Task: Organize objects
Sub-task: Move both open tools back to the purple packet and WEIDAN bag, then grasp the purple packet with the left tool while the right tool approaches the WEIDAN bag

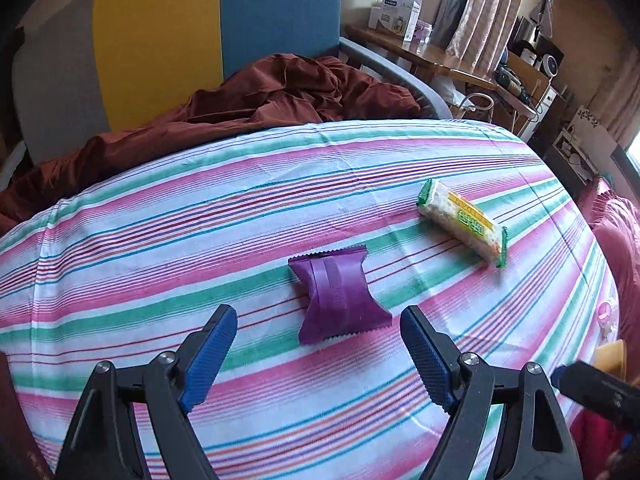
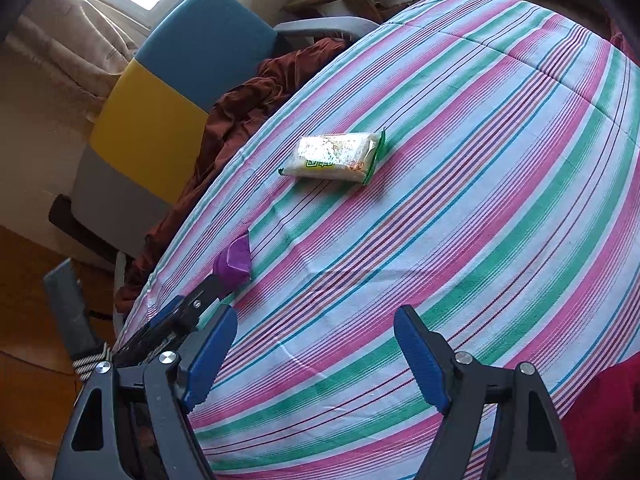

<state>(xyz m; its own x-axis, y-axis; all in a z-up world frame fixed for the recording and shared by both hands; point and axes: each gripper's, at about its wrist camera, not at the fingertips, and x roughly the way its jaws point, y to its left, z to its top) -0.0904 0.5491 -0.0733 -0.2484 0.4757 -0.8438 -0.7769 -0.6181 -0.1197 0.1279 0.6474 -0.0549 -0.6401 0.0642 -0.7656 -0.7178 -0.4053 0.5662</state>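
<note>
A purple snack packet (image 1: 338, 292) lies on the striped bed sheet (image 1: 160, 240), just ahead of my open, empty left gripper (image 1: 318, 316). A white and green wrapped snack bar (image 1: 464, 222) lies further right on the sheet. In the right wrist view the snack bar (image 2: 336, 156) lies well ahead of my open, empty right gripper (image 2: 316, 318), and the purple packet (image 2: 234, 260) shows at the left, partly hidden by the left gripper's finger. The right gripper's tip shows at the lower right of the left wrist view.
A crumpled brown blanket (image 1: 248, 100) lies behind the striped sheet (image 2: 480, 160), against a yellow and blue chair back (image 1: 200, 32). A wooden desk (image 1: 420, 52) with boxes and electronics stands at the back right. Red fabric (image 1: 616, 240) lies at the right edge.
</note>
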